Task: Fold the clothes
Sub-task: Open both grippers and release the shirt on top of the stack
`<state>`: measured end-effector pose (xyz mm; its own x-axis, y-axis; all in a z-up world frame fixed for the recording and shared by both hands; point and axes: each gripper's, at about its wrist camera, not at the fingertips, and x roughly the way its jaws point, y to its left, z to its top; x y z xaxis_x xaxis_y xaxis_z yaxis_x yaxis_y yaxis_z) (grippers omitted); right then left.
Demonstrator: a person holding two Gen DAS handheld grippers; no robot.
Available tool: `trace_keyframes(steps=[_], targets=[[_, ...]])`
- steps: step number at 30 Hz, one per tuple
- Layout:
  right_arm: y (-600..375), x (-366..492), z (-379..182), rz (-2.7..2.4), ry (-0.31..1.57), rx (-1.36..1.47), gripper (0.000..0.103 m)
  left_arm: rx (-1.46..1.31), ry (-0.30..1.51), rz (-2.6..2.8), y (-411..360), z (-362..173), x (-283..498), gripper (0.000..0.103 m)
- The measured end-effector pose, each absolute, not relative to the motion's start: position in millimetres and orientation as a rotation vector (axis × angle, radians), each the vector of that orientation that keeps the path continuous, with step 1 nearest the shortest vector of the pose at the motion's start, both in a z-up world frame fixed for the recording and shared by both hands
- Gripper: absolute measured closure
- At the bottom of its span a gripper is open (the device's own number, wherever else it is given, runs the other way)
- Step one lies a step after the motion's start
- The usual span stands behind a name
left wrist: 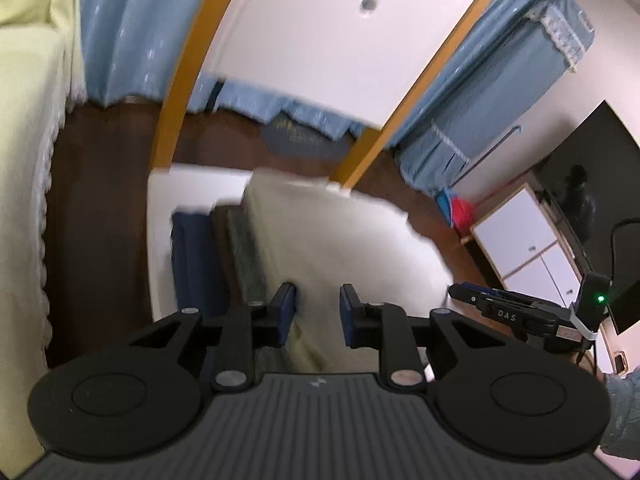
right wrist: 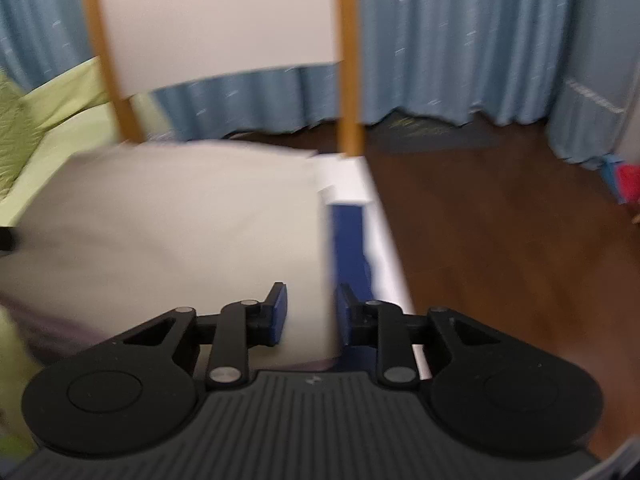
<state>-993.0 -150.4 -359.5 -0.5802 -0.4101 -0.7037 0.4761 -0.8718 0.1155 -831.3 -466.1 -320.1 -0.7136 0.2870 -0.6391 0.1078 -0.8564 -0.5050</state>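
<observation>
A cream garment (left wrist: 340, 236) lies folded flat on a white table (left wrist: 188, 188), over darker clothes: a navy piece (left wrist: 188, 256) and a grey-green piece (left wrist: 244, 256) at its left edge. My left gripper (left wrist: 317, 312) is open above the garment's near edge, holding nothing. The right gripper's body shows at the right of the left wrist view (left wrist: 516, 314). In the right wrist view the cream garment (right wrist: 180, 224) fills the left, with a navy piece (right wrist: 348, 248) along its right edge. My right gripper (right wrist: 308, 316) is open over that edge, empty. Both views are motion-blurred.
A wooden-framed white board (left wrist: 320, 60) stands behind the table. Blue curtains (right wrist: 460, 48) hang at the back. A pale yellow-green sofa cover (left wrist: 24, 160) is at the left. Brown wood floor (right wrist: 500, 240) lies right of the table. White cabinets and a dark TV (left wrist: 580, 200) stand at the right.
</observation>
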Motion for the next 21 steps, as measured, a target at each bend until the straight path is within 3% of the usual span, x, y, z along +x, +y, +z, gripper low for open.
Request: trace_keyframes(steps=[4, 8, 10, 12, 17, 21], targets=[[-166, -1007, -351, -2.3, -0.014, 0.923, 0.08, -1.197, -0.66, 2.686, -461, -327, -881, 0.073], [-190, -1024, -371, -2.217, 0.042, 1.001, 0.078, -1.306, -0.614, 2.679, -461, -338, -898, 0.068], [-183, -1036, -374, -2.264, 0.012, 1.051, 0.068, -1.377, -0.535, 2.702, -458, -327, -882, 0.067], [-171, -1042, -369, -2.332, 0.076, 1.08, 0.067, -1.467, -0.491, 2.708, -456, -320, -865, 0.067], [-145, -1049, -352, -2.341, 0.015, 1.071, 0.067, -1.418, -0.615, 2.76, -454, -288, -834, 0.069], [-159, -1032, -339, -2.182, -0.077, 0.952, 0.067, -1.339, -0.63, 2.737, -443, -292, -831, 0.068]])
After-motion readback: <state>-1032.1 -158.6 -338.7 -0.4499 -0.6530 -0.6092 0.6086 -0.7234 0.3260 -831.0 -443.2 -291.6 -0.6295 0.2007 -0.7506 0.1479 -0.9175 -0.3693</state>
